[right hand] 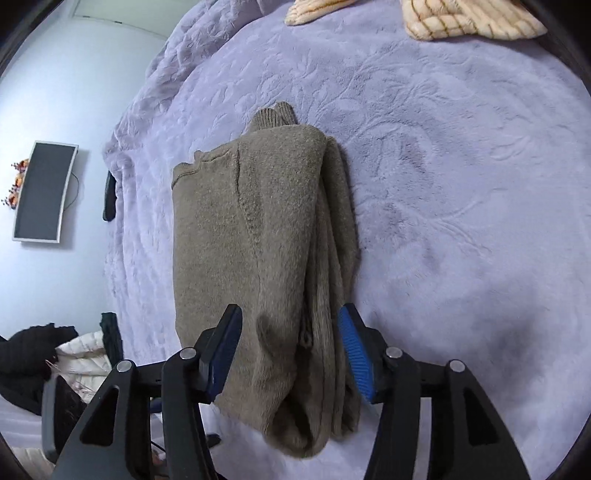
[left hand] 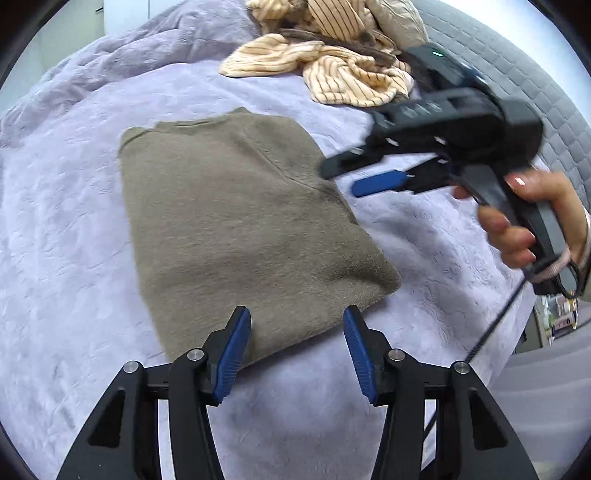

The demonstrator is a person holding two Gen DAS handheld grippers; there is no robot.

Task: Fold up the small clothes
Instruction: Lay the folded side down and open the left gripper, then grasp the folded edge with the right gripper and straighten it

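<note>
A folded olive-brown knit sweater (left hand: 236,221) lies flat on the lavender blanket (left hand: 74,221). My left gripper (left hand: 297,350) is open and empty just above the sweater's near edge. My right gripper (left hand: 343,177) shows in the left wrist view, open, by the sweater's right edge, held by a hand. In the right wrist view the same sweater (right hand: 255,258) lies lengthwise, its stacked folded layers on the right side. My right gripper (right hand: 290,354) is open there, its jaws either side of the sweater's near end, holding nothing.
A heap of cream striped clothes (left hand: 325,55) lies at the far side of the bed, also in the right wrist view (right hand: 469,18). A grey quilted headboard (left hand: 517,66) stands at the right. A wall screen (right hand: 44,192) and dark clothes (right hand: 37,354) are off the bed's left.
</note>
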